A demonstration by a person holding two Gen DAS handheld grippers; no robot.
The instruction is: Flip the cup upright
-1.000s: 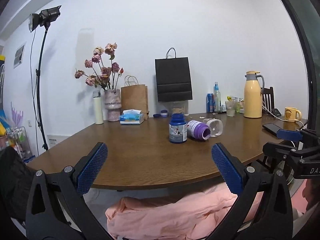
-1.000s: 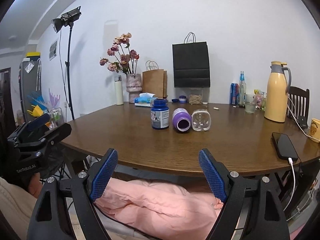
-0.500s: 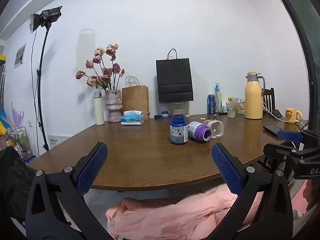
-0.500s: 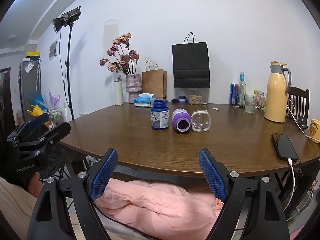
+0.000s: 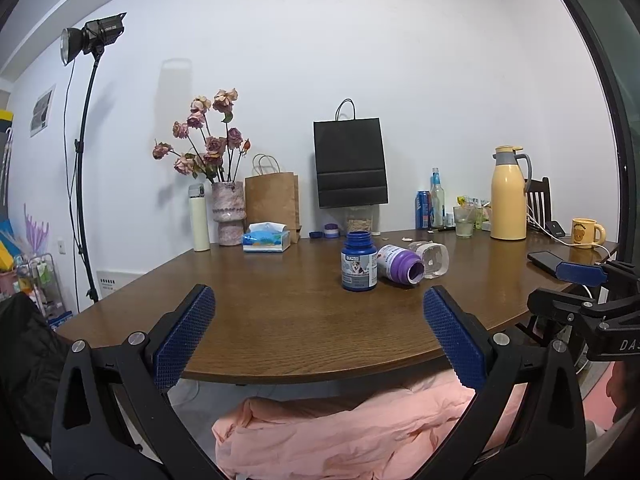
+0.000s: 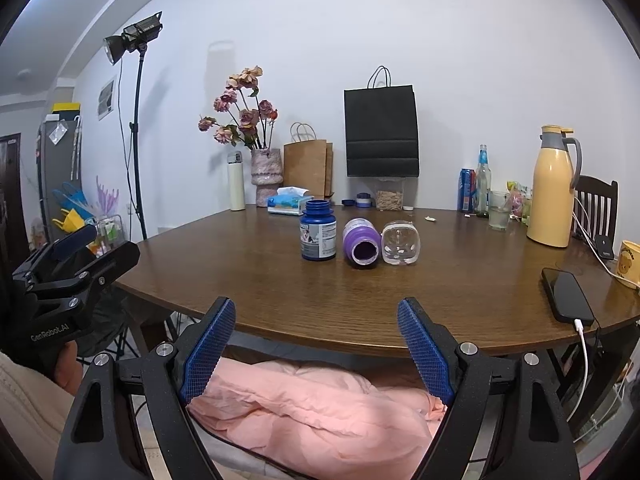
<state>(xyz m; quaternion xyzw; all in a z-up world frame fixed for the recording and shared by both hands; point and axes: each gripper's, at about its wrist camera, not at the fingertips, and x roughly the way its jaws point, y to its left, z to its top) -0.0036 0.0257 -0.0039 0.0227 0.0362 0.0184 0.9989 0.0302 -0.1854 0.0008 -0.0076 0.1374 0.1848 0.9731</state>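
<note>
Three containers sit mid-table. A dark blue bottle (image 5: 359,261) (image 6: 318,230) stands upright without a lid. Beside it a purple container (image 5: 401,263) (image 6: 361,242) lies on its side, mouth toward me. A clear cup (image 5: 430,259) (image 6: 401,242) lies on its side next to that. My left gripper (image 5: 319,322) is open at the table's near edge, well short of them. My right gripper (image 6: 316,330) is open too, equally far back and holding nothing. Each gripper shows at the edge of the other's view.
On the brown wooden table (image 6: 460,288) a black phone (image 6: 567,295) lies charging at the right, near a yellow mug (image 5: 585,233) and a yellow thermos (image 6: 552,186). A flower vase (image 6: 266,176), tissue box (image 6: 289,205), paper bags and bottles line the back. Pink cloth (image 6: 320,404) lies below.
The left wrist view has risen very slightly, so the containers sit a touch lower in it. The right view is unchanged. Both grippers stay open.
</note>
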